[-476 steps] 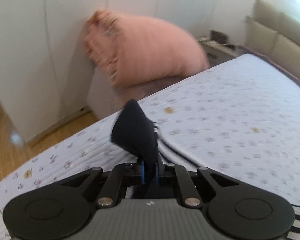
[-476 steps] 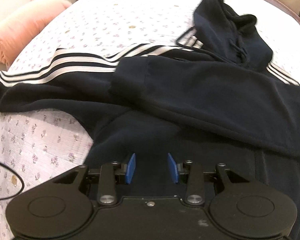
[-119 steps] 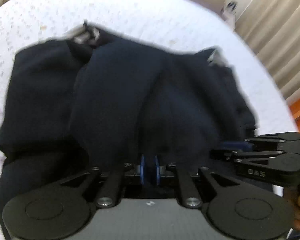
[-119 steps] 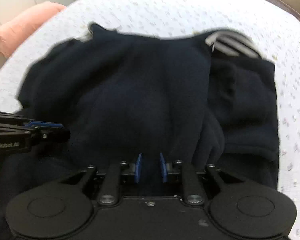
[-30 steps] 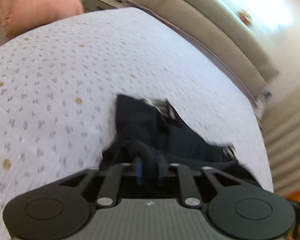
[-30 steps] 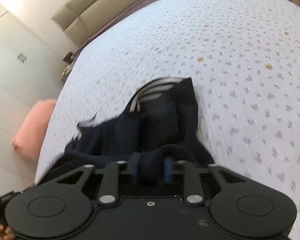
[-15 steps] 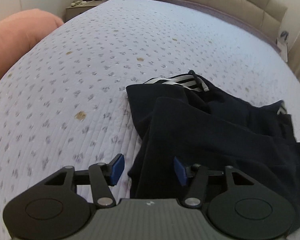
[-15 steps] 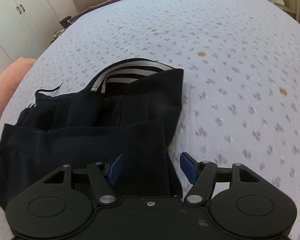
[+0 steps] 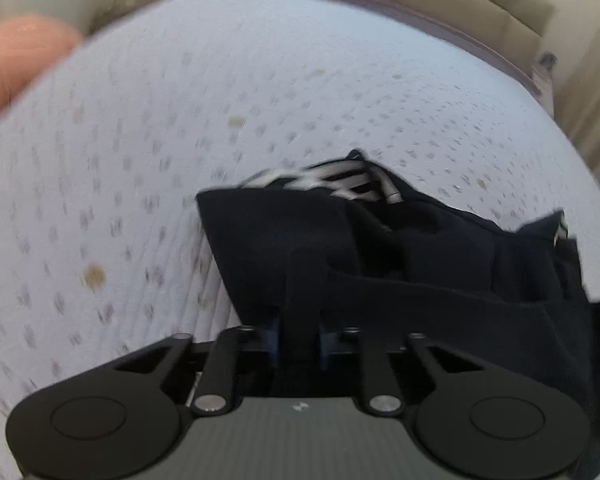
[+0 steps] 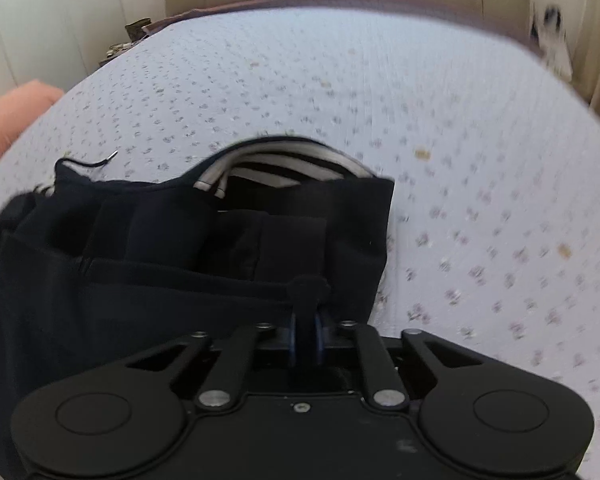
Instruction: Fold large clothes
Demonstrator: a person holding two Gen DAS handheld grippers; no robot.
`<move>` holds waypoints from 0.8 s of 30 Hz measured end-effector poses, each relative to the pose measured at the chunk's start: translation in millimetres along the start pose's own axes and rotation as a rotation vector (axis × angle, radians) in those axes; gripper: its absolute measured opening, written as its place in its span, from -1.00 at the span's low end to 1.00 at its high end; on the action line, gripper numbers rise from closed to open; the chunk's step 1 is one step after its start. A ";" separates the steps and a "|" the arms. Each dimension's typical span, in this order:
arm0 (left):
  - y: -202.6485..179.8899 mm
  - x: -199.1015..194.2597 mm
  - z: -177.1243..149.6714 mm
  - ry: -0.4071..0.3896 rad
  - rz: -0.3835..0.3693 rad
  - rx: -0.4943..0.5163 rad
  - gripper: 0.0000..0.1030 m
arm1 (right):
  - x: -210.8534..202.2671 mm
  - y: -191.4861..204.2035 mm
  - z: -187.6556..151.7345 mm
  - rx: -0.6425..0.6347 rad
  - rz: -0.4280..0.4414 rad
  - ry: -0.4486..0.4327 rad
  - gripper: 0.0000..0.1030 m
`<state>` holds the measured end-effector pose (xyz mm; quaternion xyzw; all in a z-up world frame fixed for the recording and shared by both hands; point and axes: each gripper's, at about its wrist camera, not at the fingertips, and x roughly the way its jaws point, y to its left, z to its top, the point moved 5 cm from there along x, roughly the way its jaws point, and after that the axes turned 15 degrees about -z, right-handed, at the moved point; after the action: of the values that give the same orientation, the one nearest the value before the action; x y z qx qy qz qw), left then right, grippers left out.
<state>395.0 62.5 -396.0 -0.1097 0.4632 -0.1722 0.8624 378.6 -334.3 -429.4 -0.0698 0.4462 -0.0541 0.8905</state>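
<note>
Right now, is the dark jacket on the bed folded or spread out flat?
Folded. The jacket lies on the bed as a compact bundle of stacked layers, with the striped part tucked at its far edge.

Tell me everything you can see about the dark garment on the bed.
The dark navy garment looks like soft fleece, with white stripes at its far edge and a thin drawstring at the far left corner. It lies folded in several layers on the floral bedspread. The left gripper and right gripper have just closed, each pinching a fold of its near edge.
</note>
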 end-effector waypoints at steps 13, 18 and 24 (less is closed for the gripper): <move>-38.3 -90.6 20.7 -0.149 -0.042 0.032 -0.90 | -95.7 1.4 48.2 -0.066 -0.048 -0.238 -0.88; -27.4 -81.5 20.7 -0.158 -0.056 -0.010 -0.90 | -84.6 12.8 52.1 -0.062 -0.052 -0.244 -0.88; -31.6 -106.5 47.0 -0.307 -0.127 -0.033 -0.90 | -118.7 3.1 80.1 -0.013 -0.086 -0.373 -0.89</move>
<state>373.6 77.4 -278.2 -0.1781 0.3208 -0.1999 0.9085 372.2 -306.3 -289.2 -0.1037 0.2704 -0.0755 0.9542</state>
